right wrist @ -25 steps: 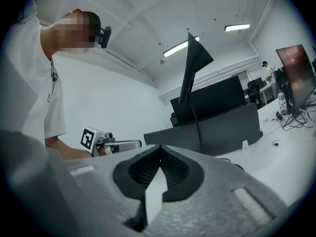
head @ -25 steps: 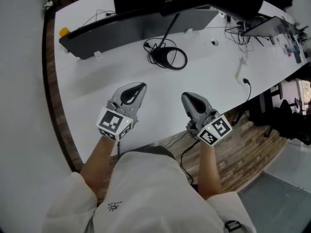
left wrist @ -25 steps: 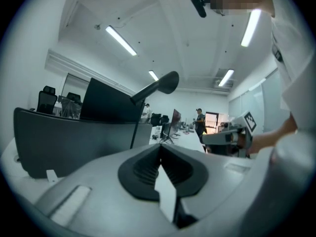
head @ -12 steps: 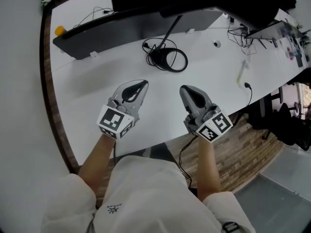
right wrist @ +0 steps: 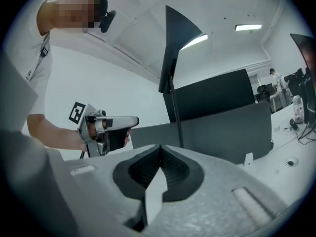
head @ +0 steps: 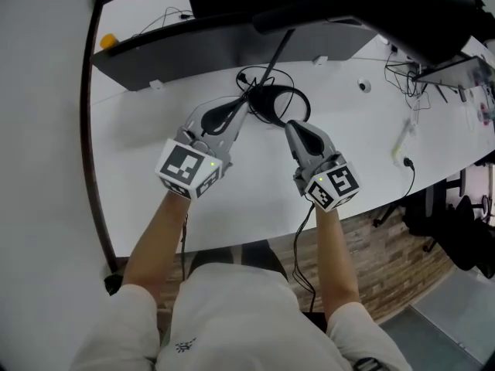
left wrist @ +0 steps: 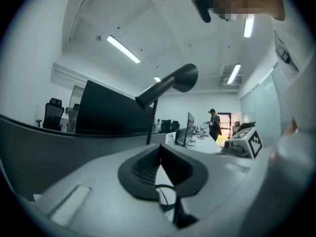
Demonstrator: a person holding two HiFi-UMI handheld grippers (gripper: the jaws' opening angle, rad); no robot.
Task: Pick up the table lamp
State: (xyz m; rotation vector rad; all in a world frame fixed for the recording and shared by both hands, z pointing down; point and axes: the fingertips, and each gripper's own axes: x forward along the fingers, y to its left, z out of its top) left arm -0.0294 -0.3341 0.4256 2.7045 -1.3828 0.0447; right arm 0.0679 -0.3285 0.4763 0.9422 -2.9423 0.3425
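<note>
The table lamp is black, with a ring-shaped base (head: 277, 99) on the white table (head: 139, 122), a thin stem (head: 280, 49) and a large head (head: 433, 18) hanging close under the head camera. My left gripper (head: 241, 108) is shut and empty, its tip at the left rim of the base. My right gripper (head: 292, 127) is shut and empty, just short of the base's near side. The left gripper view has the stem (left wrist: 150, 127) and head (left wrist: 170, 83) ahead beyond the shut left gripper (left wrist: 159, 151). The right gripper view shows the stem (right wrist: 174, 107) above the shut right gripper (right wrist: 159, 151).
A low dark partition (head: 232, 41) and a black screen stand behind the lamp. An orange object (head: 108, 41) sits at the far left. Cables and a white plug (head: 404, 134) lie at the right, next to a round grommet (head: 363, 86). The table's curved edge (head: 89, 168) runs down the left.
Both grippers have moved forward across the table towards the lamp base, the left one reaching its rim. Both stayed shut.
</note>
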